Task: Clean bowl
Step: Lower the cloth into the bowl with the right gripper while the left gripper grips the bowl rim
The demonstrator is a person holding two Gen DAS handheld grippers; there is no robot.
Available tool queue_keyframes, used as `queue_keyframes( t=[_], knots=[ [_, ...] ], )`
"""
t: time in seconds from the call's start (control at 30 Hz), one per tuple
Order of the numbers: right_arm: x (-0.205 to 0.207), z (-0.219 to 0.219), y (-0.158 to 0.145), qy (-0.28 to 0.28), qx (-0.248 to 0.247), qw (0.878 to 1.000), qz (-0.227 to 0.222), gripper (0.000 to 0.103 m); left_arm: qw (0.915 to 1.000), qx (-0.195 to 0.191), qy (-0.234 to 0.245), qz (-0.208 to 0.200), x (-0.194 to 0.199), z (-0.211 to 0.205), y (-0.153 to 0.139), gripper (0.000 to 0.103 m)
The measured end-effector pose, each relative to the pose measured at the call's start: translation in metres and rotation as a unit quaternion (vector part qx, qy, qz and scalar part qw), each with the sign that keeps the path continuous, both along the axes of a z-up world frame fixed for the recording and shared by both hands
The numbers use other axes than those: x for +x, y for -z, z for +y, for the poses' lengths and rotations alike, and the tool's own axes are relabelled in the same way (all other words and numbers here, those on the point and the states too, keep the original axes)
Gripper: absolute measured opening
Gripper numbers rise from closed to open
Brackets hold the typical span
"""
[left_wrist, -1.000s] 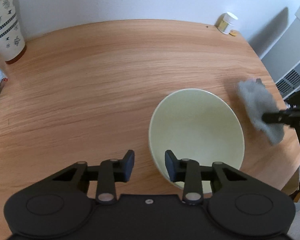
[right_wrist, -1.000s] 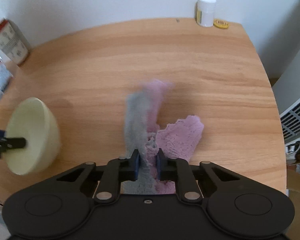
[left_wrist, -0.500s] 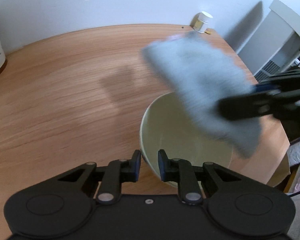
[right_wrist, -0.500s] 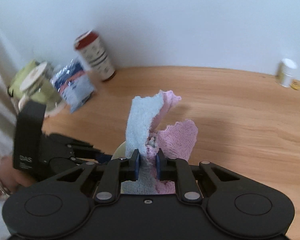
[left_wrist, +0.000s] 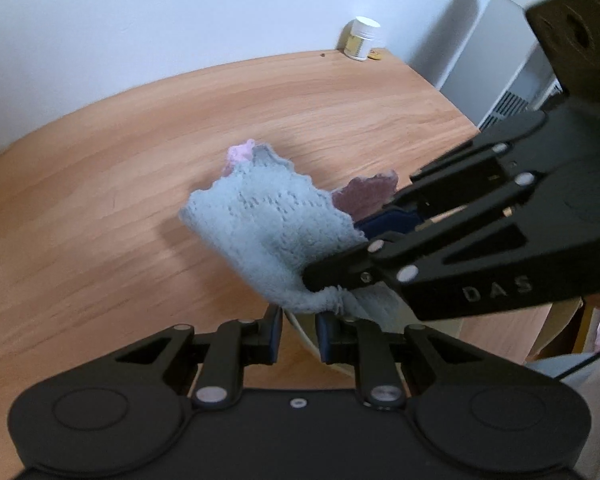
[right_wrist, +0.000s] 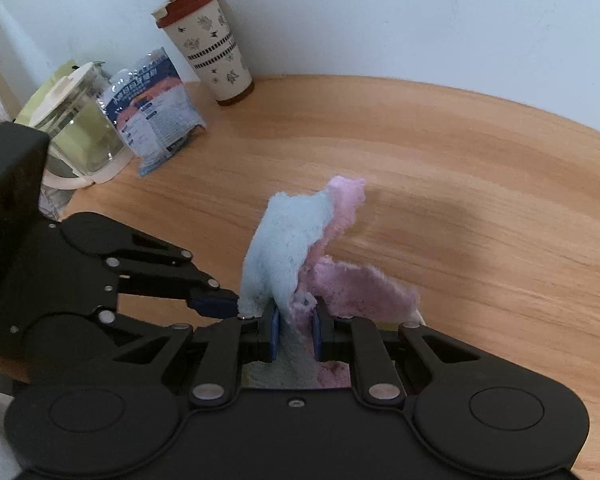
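Right hand-held gripper (right_wrist: 294,334) is clamped on a soft cloth (right_wrist: 288,248), blue on one side and pink on the other. Our left hand-held gripper (left_wrist: 298,334) is closed on the near rim of the bowl (left_wrist: 300,326), which is almost hidden under the cloth, just ahead of its fingers. We judge the bowl stiff, smooth and breakable, so the rim grip must be firm. The cloth is light and floppy, best held at a bunched fold.

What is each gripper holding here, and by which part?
The right gripper pinches the blue-and-pink cloth at its bunched lower end. The left gripper grips the bowl by its near rim, mostly hidden by the cloth.
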State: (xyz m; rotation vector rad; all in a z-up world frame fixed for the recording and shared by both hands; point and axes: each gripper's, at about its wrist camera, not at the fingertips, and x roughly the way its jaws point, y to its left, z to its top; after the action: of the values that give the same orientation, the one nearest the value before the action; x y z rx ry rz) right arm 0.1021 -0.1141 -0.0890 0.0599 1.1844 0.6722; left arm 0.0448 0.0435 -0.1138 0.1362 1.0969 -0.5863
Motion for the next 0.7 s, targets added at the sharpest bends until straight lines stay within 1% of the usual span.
queue_keyframes(
  t=[0.07,0.13,0.23,0.5,0.7],
  knots=[
    [0.001,0.002,0.002,-0.003,-0.006,1.0,0.001,0.017,0.9999,0.004,0.011,-0.002,-0.001,-0.001,-0.001,0.017],
    [0.003,0.002,0.005,0.002,-0.01,1.0,0.006,0.017,0.9997,0.006,0.022,-0.013,-0.004,-0.001,0.0,0.017],
    [0.005,0.001,0.01,0.01,-0.018,1.0,0.011,0.017,0.9995,0.008,0.027,-0.015,-0.006,-0.002,0.001,0.017],
    [0.004,0.004,0.025,0.008,-0.057,0.998,0.026,0.017,0.9993,0.012,0.031,-0.018,-0.01,-0.003,0.003,0.018],
    [0.004,0.008,0.027,0.008,-0.08,0.996,0.034,0.016,0.9992,0.007,0.034,-0.019,-0.006,-0.008,0.008,0.02]
  ],
)
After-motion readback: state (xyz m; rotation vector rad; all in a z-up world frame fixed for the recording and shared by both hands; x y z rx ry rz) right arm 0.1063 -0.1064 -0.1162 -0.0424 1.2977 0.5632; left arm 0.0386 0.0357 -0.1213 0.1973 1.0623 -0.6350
